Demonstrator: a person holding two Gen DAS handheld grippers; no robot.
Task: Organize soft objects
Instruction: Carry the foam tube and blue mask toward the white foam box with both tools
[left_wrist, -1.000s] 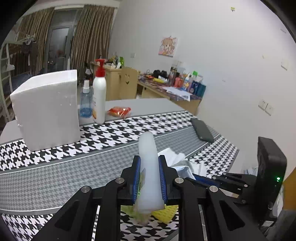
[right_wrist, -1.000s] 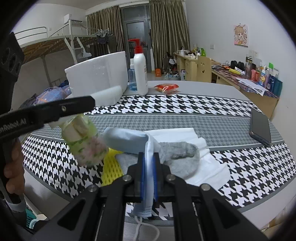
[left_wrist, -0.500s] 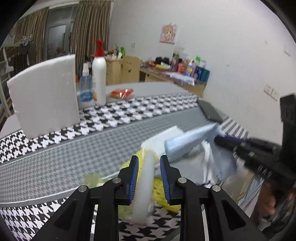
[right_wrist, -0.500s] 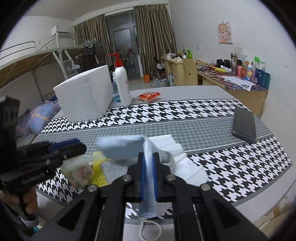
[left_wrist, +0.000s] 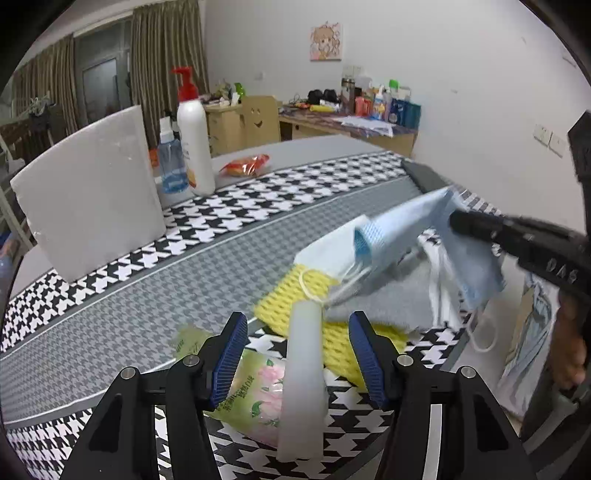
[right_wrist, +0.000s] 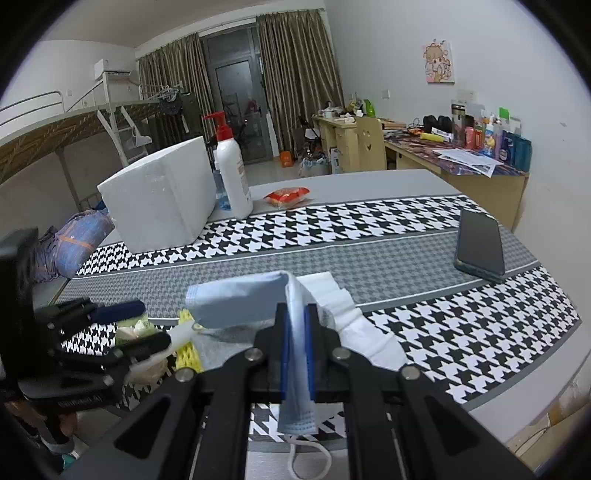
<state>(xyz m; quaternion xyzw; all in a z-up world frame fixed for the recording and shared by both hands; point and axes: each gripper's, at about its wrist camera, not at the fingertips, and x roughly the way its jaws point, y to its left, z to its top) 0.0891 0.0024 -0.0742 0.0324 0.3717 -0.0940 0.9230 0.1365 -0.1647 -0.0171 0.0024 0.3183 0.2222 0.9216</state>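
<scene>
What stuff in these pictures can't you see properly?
- Grey cloth, left wrist view: mostly covered by the blue face mask that the right gripper holds.
- Tissue pack, left wrist view: print too small to read.
- Bottles on the desk, right wrist view: too small to identify.

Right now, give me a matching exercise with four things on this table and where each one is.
Things:
1. face mask
2. tissue pack
3. phone
4. pump bottle

Places:
A. standing next to the white foam block
B. lying flat on the grey strip, alone
C. pinched in the right gripper
D. on the table between the open left gripper fingers

Pairs: 1-C, 2-D, 3-B, 4-A
</scene>
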